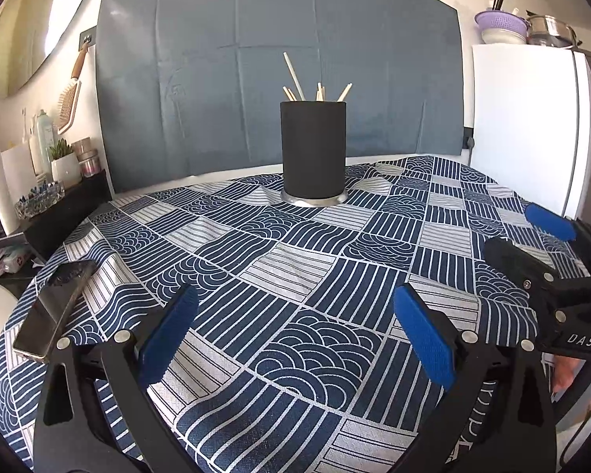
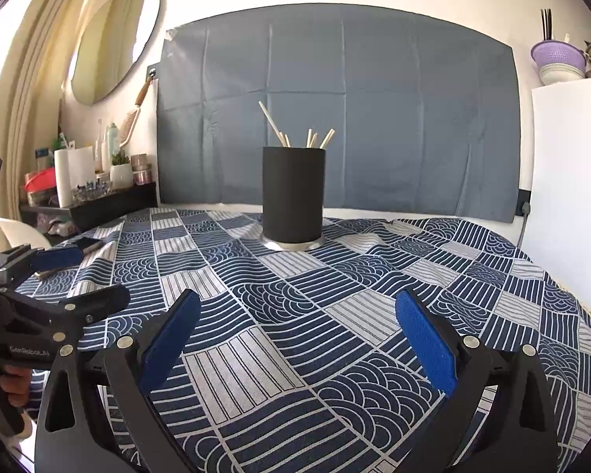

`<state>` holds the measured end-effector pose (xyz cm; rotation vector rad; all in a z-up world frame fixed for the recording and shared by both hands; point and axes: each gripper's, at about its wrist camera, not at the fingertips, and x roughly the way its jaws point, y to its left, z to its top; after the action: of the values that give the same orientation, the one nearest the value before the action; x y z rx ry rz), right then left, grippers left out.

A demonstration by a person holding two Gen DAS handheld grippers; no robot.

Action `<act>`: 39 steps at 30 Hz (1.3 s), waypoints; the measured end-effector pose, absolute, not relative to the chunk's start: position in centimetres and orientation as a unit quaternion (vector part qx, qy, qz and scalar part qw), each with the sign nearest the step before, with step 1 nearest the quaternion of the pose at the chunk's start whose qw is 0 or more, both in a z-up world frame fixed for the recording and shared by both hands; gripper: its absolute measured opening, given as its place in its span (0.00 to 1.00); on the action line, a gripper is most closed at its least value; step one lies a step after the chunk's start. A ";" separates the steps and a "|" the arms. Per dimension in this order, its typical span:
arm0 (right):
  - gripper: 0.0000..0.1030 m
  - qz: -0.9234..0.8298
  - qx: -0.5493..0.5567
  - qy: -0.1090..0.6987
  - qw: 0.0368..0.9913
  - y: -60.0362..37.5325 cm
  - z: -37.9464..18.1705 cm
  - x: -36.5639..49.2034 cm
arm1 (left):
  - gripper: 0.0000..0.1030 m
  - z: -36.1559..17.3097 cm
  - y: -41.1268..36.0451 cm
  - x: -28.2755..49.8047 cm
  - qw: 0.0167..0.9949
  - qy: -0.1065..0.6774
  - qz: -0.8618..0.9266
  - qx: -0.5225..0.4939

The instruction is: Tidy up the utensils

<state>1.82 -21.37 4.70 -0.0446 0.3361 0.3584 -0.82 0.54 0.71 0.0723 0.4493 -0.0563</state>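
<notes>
A black cylindrical holder (image 1: 313, 149) stood upright on a silver round base (image 1: 313, 199) toward the far side of the desk (image 1: 279, 276), which was covered by a blue-and-white patterned cloth. Several pale wooden chopsticks (image 1: 295, 79) leaned out of the holder's open top, one reaching higher than the rest. The left gripper (image 1: 295, 335) hovered above the near part of the cloth with its jaws spread wide and nothing between them. The right gripper (image 2: 297, 339) was likewise over the cloth, just beside the left one, its blue-padded jaws spread and empty; both pointed toward the holder, well apart from it. A dark phone (image 1: 51, 311) lay flat near the left edge of the desk. Behind the desk hung a grey-blue sheet (image 1: 279, 67) on the wall. A white fridge (image 1: 532, 126) stood at the right, with a purple colander (image 1: 500, 23) on top.
</notes>
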 end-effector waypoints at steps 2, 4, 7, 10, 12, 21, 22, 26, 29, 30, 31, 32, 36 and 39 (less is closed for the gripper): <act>0.92 0.175 -0.024 0.166 0.970 -21.3 4.7 1.8 | 0.94 0.7 0.6 -0.7 0.973 0.224 -0.030 0.037; 0.92 0.176 -0.025 0.167 0.970 -21.3 4.7 1.8 | 0.94 0.7 0.6 -0.7 0.973 0.225 -0.028 0.035; 0.92 0.174 -0.025 0.170 0.970 -21.3 4.7 1.9 | 0.94 0.7 0.7 -0.8 0.973 0.224 -0.029 0.035; 0.92 0.175 -0.025 0.170 0.970 -21.3 4.7 1.9 | 0.94 0.7 0.6 -0.9 0.974 0.221 -0.037 0.036; 0.92 0.175 -0.027 0.168 0.970 -21.3 4.7 1.9 | 0.94 0.7 0.5 -1.0 0.974 0.219 -0.036 0.041; 0.92 0.171 -0.037 0.168 0.970 -21.1 4.6 1.9 | 0.94 0.7 0.3 -1.1 0.974 0.219 -0.035 0.044; 0.92 0.171 -0.037 0.168 0.970 -21.1 4.6 1.9 | 0.94 0.7 0.3 -1.0 0.974 0.220 -0.035 0.043; 0.92 0.169 -0.036 0.166 0.971 -21.2 4.7 1.8 | 0.94 0.7 0.4 -1.1 0.974 0.220 -0.036 0.038; 0.92 0.167 -0.037 0.164 0.971 -21.1 4.7 1.7 | 0.94 0.7 0.4 -1.1 0.974 0.220 -0.035 0.038; 0.92 0.167 -0.038 0.163 0.972 -21.1 4.7 1.7 | 0.94 0.7 0.4 -1.0 0.974 0.220 -0.036 0.039; 0.92 0.166 -0.039 0.162 0.972 -21.1 4.7 1.7 | 0.94 0.7 0.3 -1.0 0.974 0.220 -0.036 0.040; 0.92 0.166 -0.040 0.162 0.972 -21.1 4.7 1.7 | 0.94 0.7 0.3 -1.0 0.974 0.220 -0.036 0.041; 0.92 0.164 -0.045 0.160 0.972 -20.9 4.7 1.5 | 0.94 0.7 0.3 -1.0 0.974 0.221 -0.035 0.042; 0.92 0.165 -0.045 0.158 0.972 -21.0 4.7 1.5 | 0.94 0.8 0.4 -1.0 0.974 0.219 -0.034 0.040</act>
<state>1.52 -20.99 4.66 -0.0901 0.3195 0.3333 -1.01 0.36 0.75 0.0817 0.4410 -0.0680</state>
